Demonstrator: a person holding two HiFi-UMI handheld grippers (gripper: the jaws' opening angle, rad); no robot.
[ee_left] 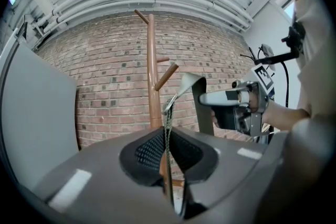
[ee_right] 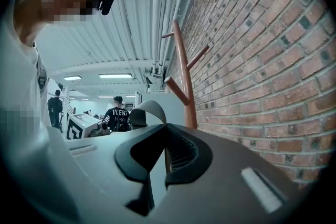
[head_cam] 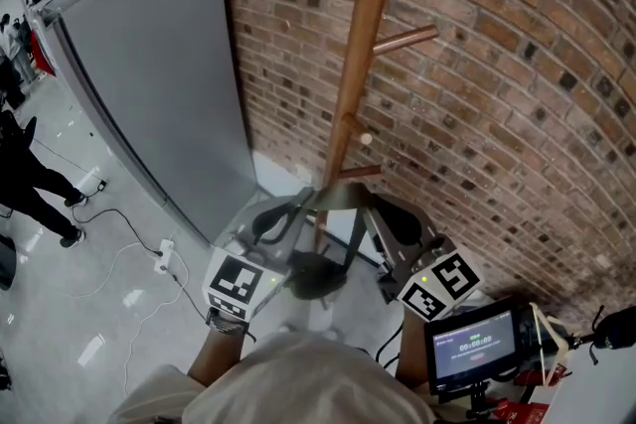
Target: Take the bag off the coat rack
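A wooden coat rack [head_cam: 360,45] with short pegs stands against the brick wall [head_cam: 497,84]. Close to its pole, below the lowest peg [head_cam: 360,172], an olive-grey bag strap [head_cam: 343,197] stretches between my two grippers. The dark bag [head_cam: 316,278] hangs under it. My left gripper [head_cam: 278,218] is shut on the strap's left end, seen as a woven band [ee_left: 167,123] running up between its jaws. My right gripper [head_cam: 393,221] is shut on the other end, where the strap [ee_right: 149,112] loops over its tips. I cannot tell whether the strap touches a peg.
A tall grey panel [head_cam: 159,65] leans at the left of the rack. A power strip with cables [head_cam: 164,256] lies on the floor, and a person's legs [head_cam: 30,184] show at the far left. A device with a lit screen [head_cam: 477,348] sits at lower right.
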